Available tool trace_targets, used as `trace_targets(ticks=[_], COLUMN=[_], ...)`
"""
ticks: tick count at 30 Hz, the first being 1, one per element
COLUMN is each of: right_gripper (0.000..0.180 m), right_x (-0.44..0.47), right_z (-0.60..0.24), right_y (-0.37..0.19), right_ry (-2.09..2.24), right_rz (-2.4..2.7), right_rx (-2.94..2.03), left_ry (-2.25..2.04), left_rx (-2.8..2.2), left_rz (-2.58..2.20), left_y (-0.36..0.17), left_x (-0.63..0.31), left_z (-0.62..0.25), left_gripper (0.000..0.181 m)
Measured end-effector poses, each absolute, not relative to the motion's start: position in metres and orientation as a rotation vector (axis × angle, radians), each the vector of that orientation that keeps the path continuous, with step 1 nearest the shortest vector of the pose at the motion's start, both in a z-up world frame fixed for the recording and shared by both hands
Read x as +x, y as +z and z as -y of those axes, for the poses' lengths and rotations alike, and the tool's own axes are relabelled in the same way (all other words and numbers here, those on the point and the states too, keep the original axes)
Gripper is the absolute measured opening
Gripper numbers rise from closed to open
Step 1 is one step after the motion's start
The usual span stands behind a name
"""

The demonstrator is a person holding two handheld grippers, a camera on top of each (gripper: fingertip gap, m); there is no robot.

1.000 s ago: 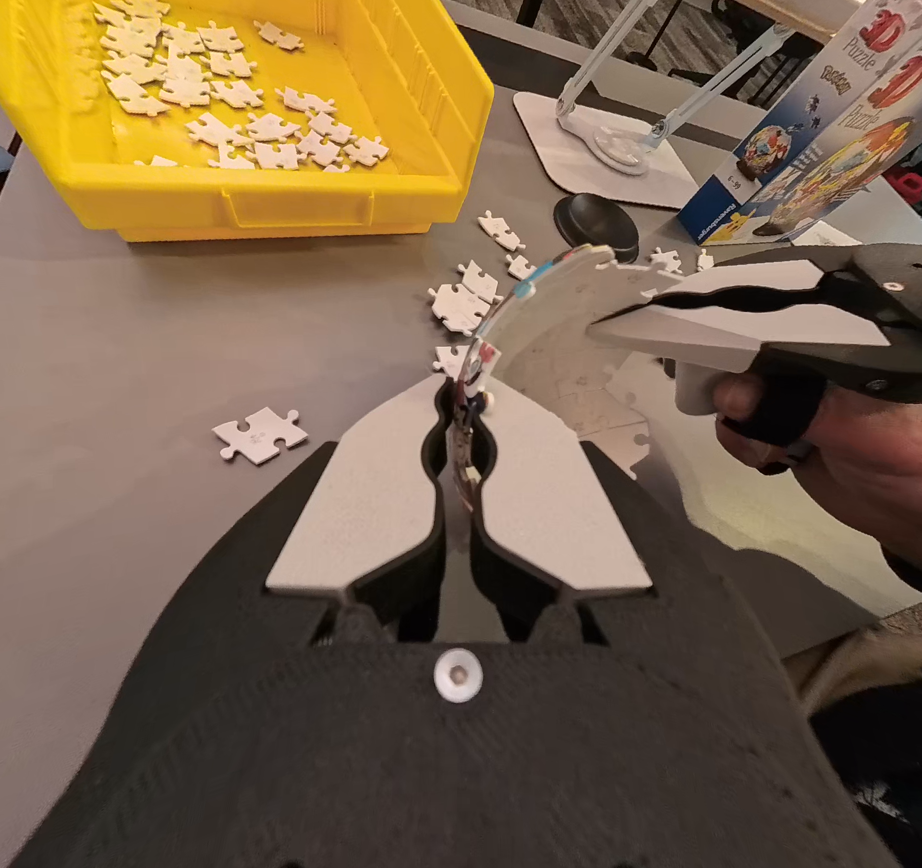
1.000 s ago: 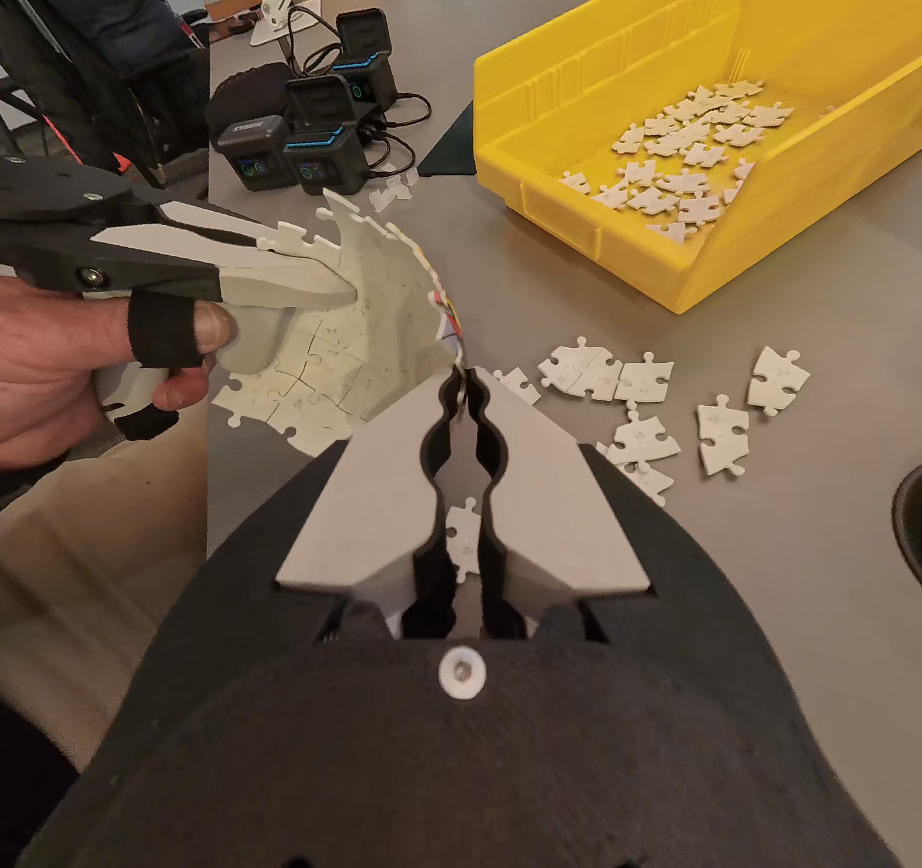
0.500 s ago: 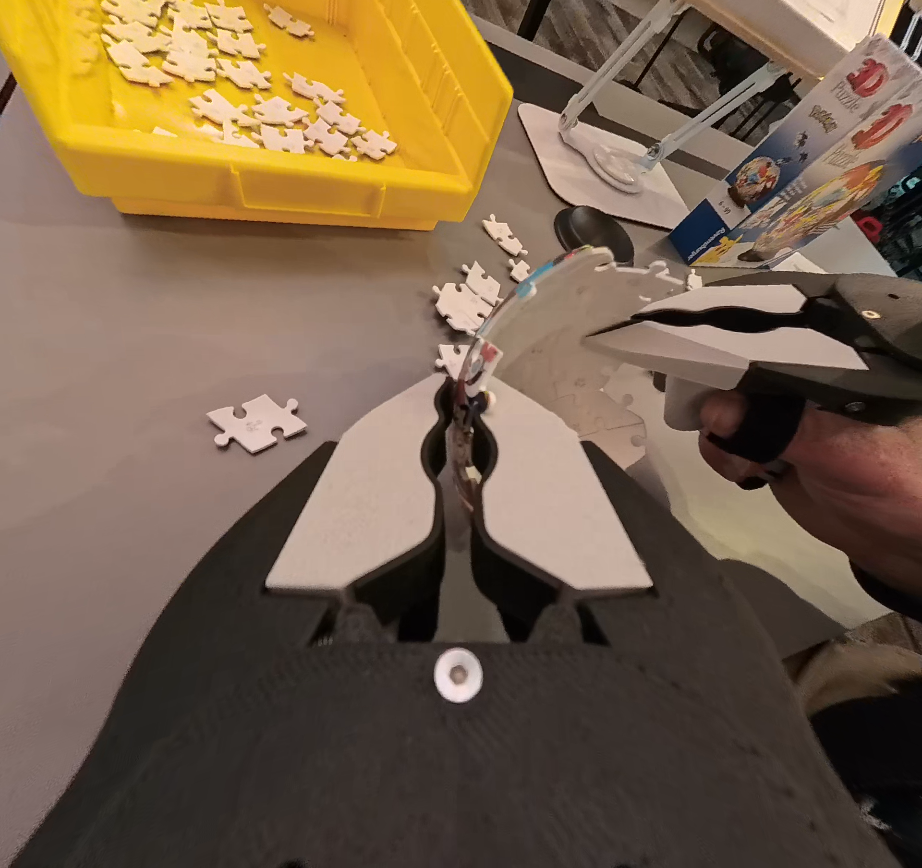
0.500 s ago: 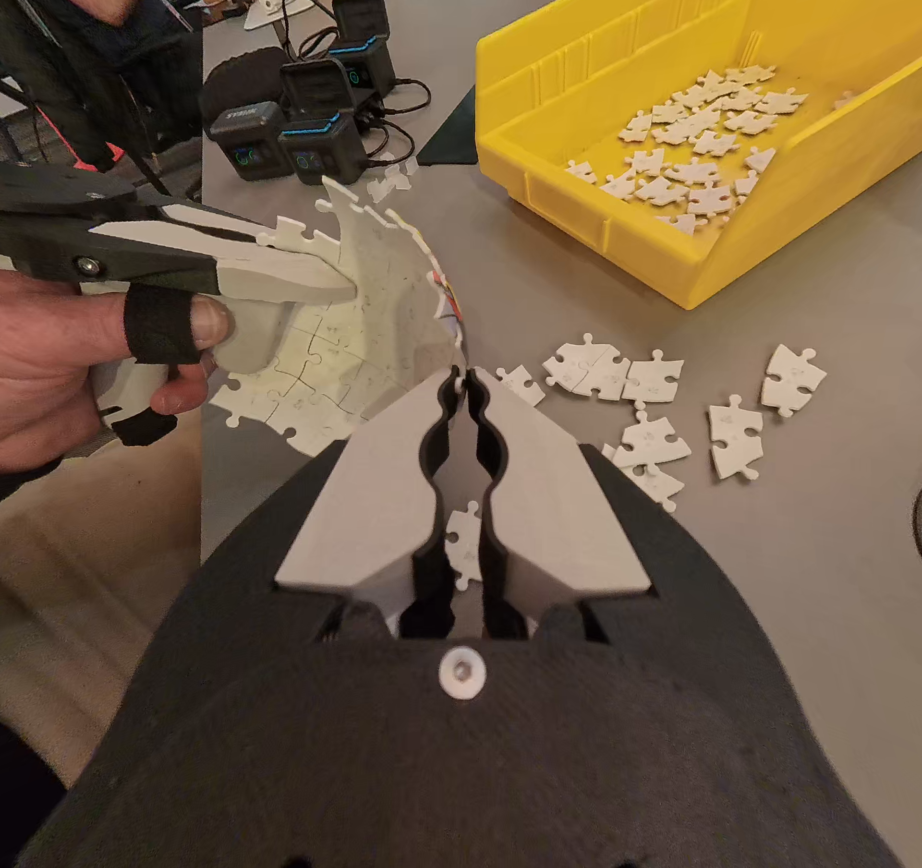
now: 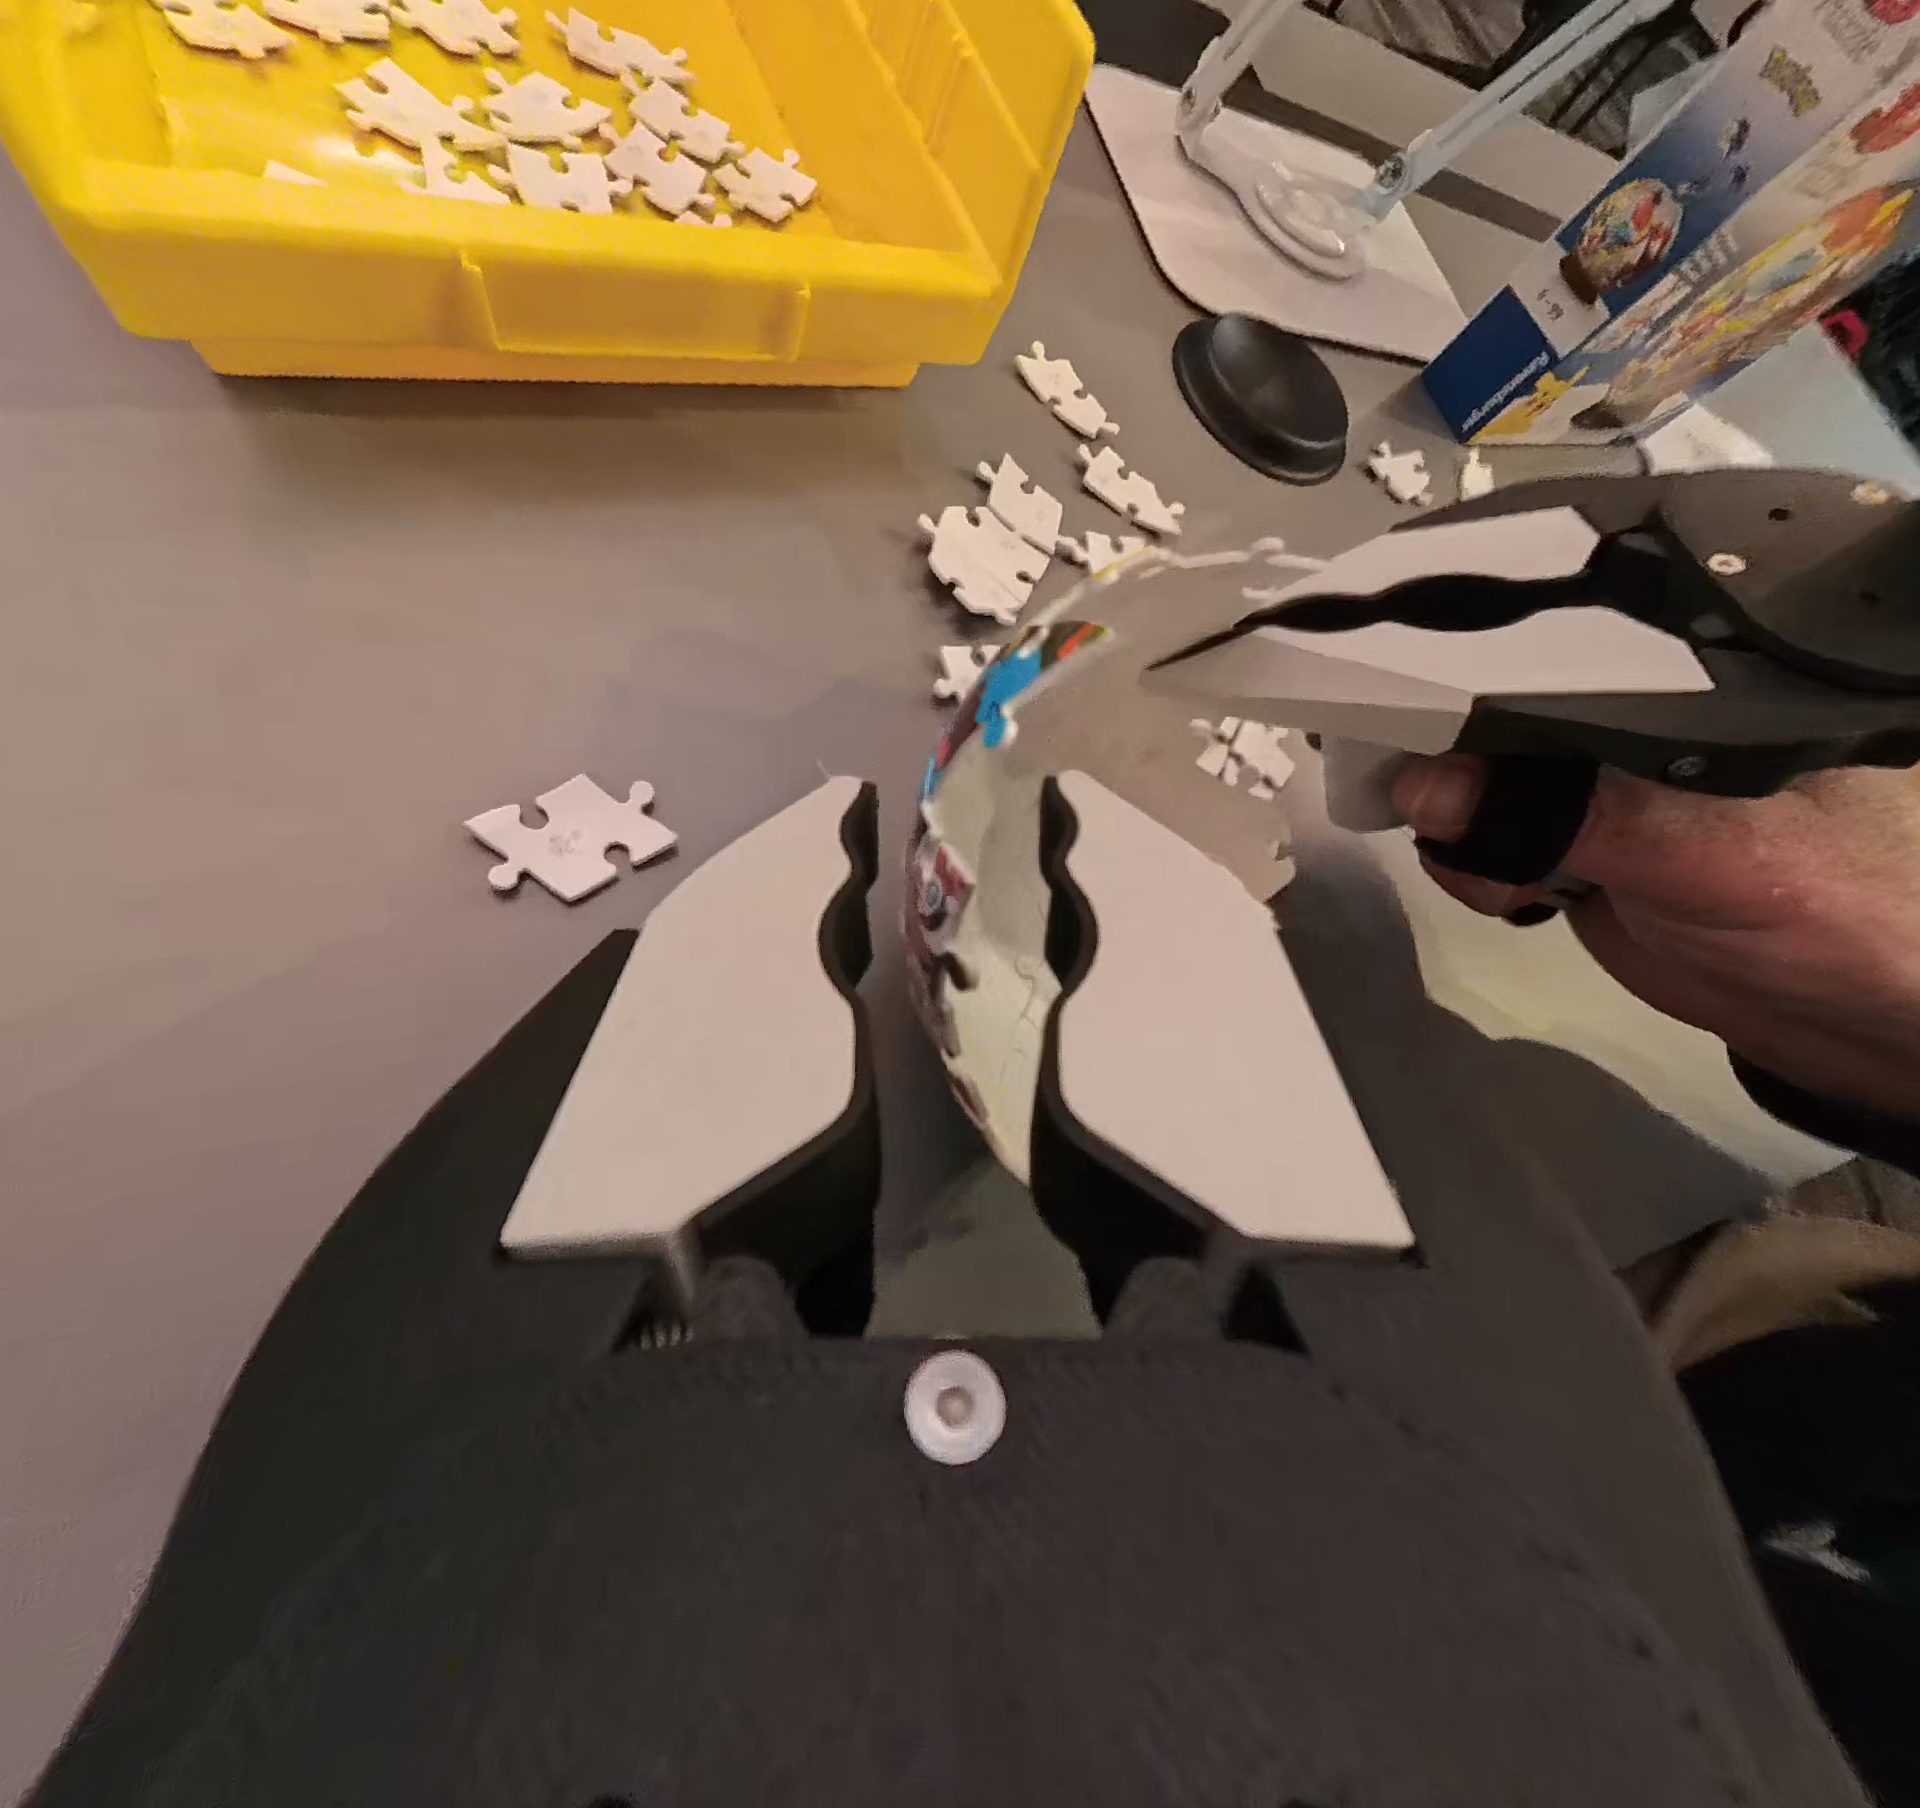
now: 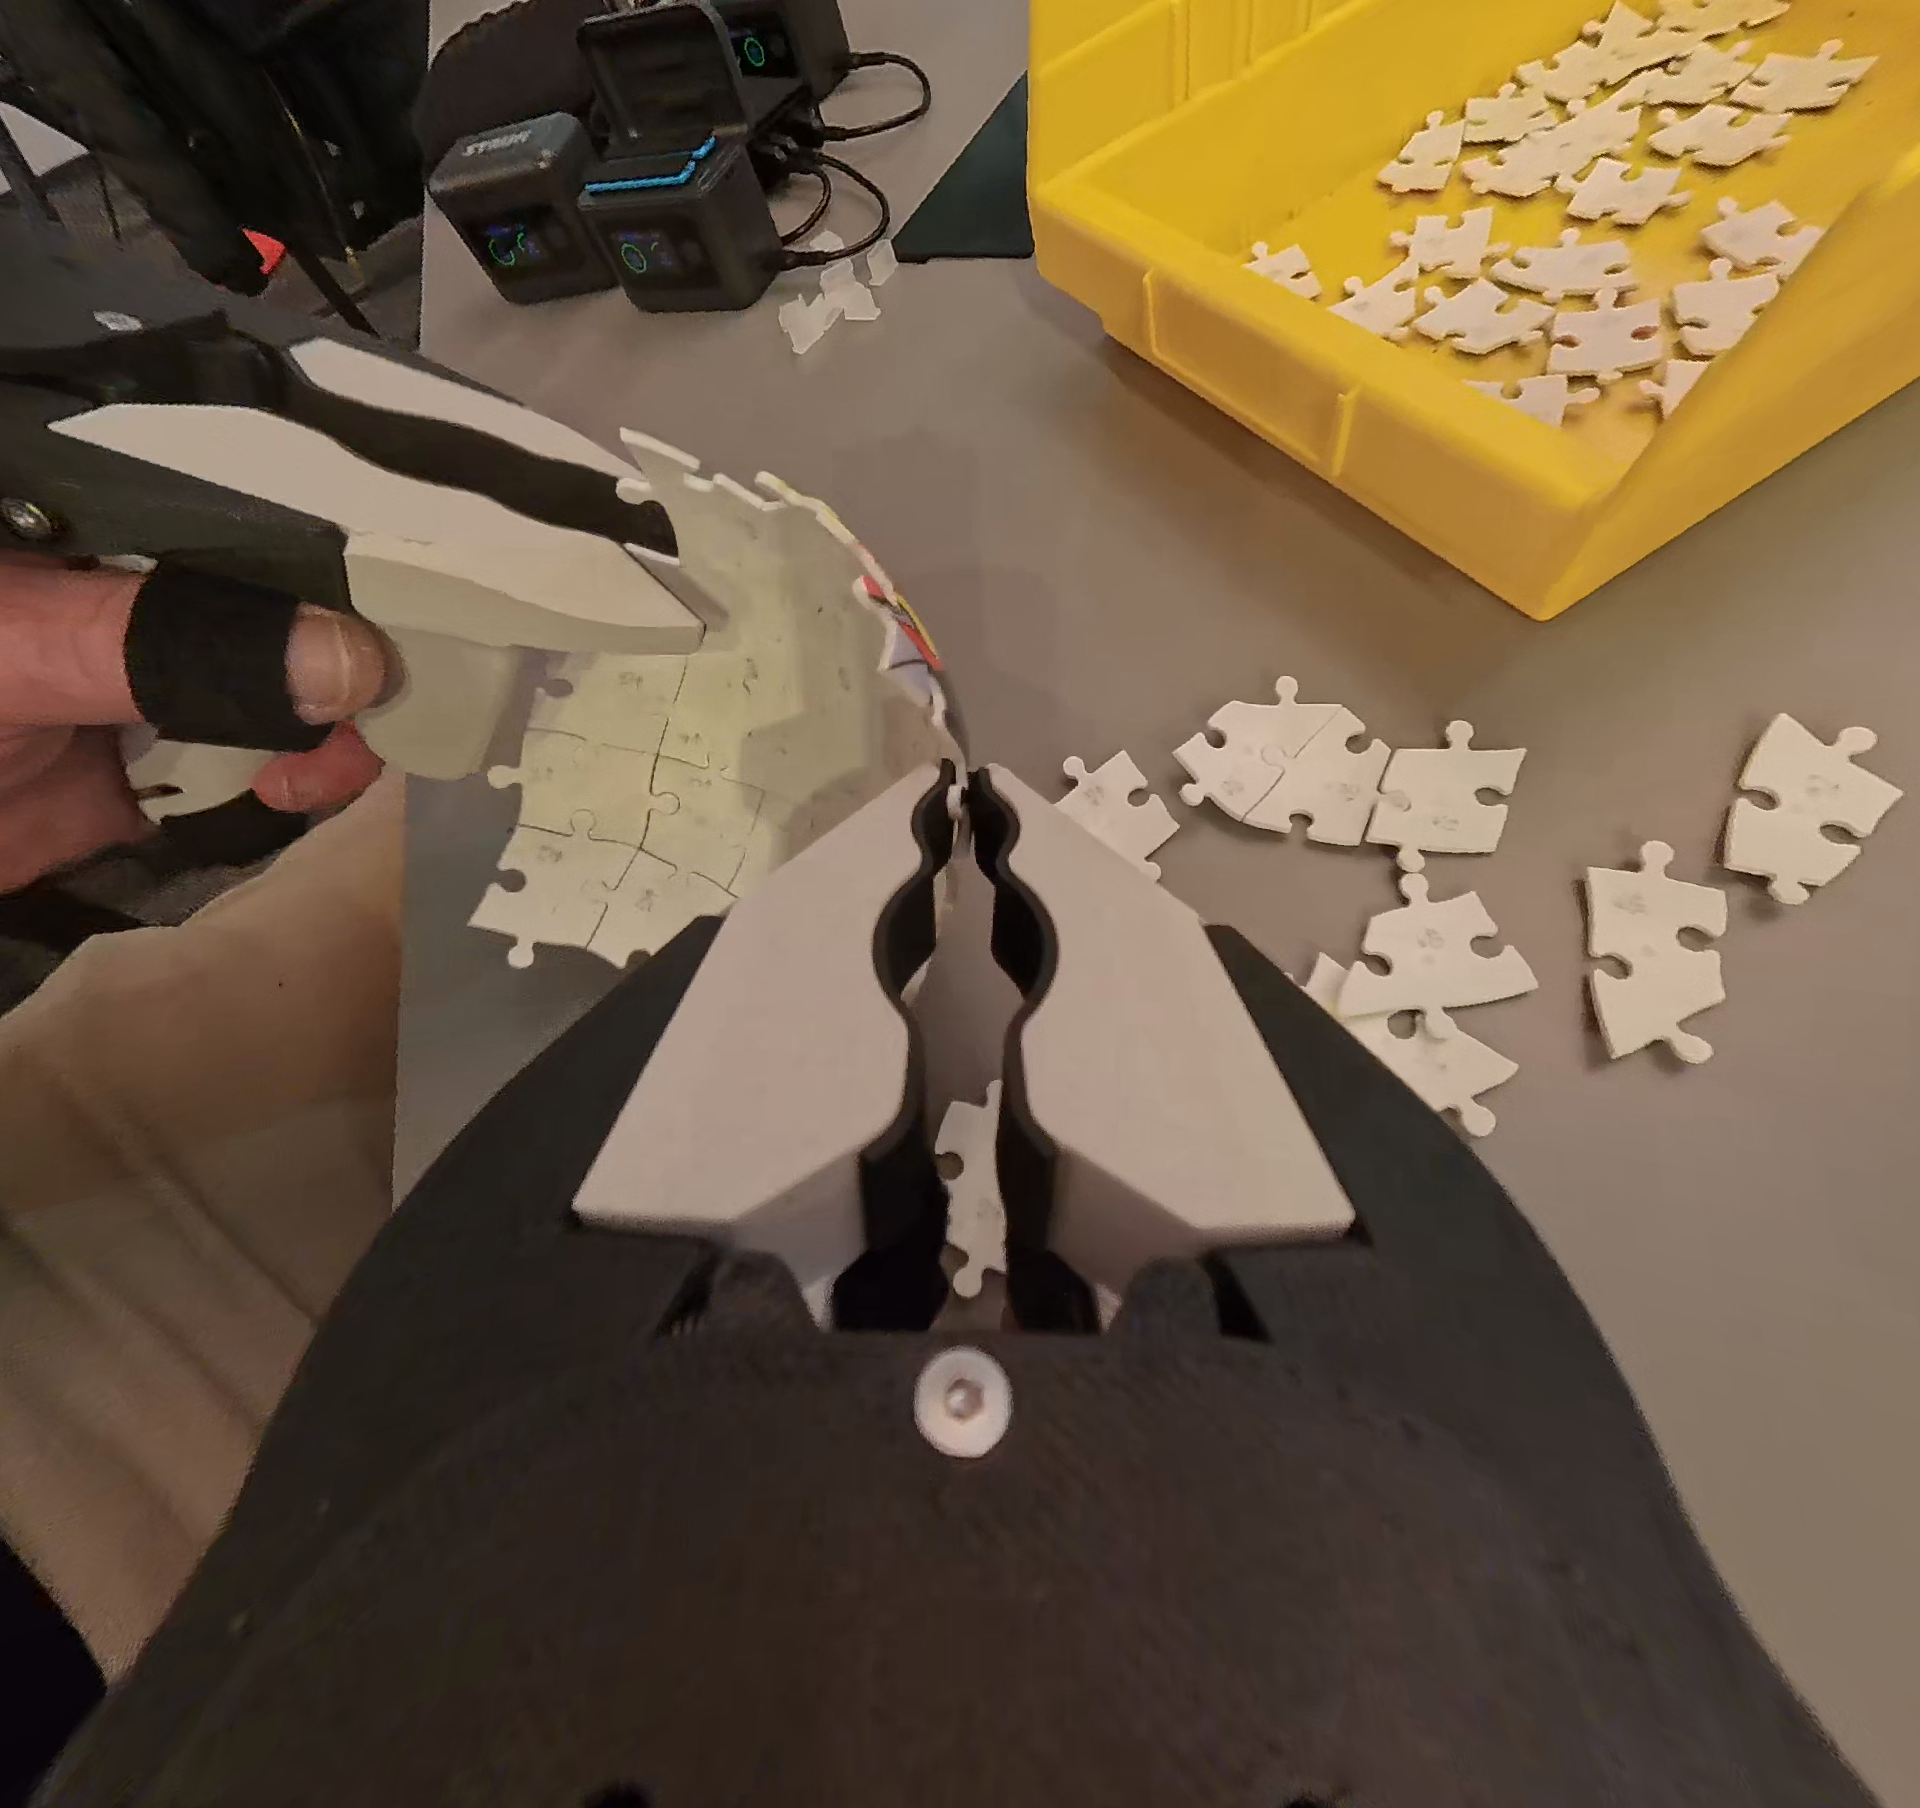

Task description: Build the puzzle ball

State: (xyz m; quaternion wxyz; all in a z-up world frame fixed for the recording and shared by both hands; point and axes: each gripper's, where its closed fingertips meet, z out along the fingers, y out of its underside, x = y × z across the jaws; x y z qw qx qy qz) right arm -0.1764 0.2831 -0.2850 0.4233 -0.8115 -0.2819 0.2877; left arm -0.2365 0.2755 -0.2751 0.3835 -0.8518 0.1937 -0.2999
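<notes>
A partly built puzzle ball shell point(image 5: 982, 979), white inside and printed outside, is held up above the grey table. My left gripper point(image 5: 956, 802) is open, its fingers standing on either side of the shell's rim without pinching it. My right gripper point(image 6: 964, 784) is shut on the shell's point(image 6: 707, 782) near rim. The right gripper point(image 5: 1174, 662) also shows in the left wrist view, and the left gripper point(image 6: 675, 574) in the right wrist view. Several loose white pieces point(image 6: 1340, 782) lie on the table; one piece point(image 5: 571, 833) lies apart.
A yellow bin point(image 5: 644, 304) with several pieces stands at the back and also shows in the right wrist view point(image 6: 1299, 408). A black round stand point(image 5: 1262, 397), a puzzle box point(image 5: 1683, 231) and a white lamp base point(image 5: 1278, 231) lie beyond. Black devices with cables point(image 6: 644, 210) sit near the table's edge. Some 7 cm of space lies between my two pairs of fingers.
My left gripper has opened and let go of the shell's rim. My right gripper stays shut on the shell, which has tipped a little.
</notes>
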Motion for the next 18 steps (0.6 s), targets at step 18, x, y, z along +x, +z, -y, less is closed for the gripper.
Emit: trace_targets(ticks=[18], right_gripper=[0.001], right_x=[-0.203], right_z=[-0.277], right_y=[-0.297], right_ry=[0.835], right_rz=[0.959], right_rx=[-2.064], left_ry=[-0.618], left_rx=[-2.306], left_rz=[-0.885], left_y=[-0.301], left_x=[-0.248], left_z=[-0.262], left_gripper=[0.023])
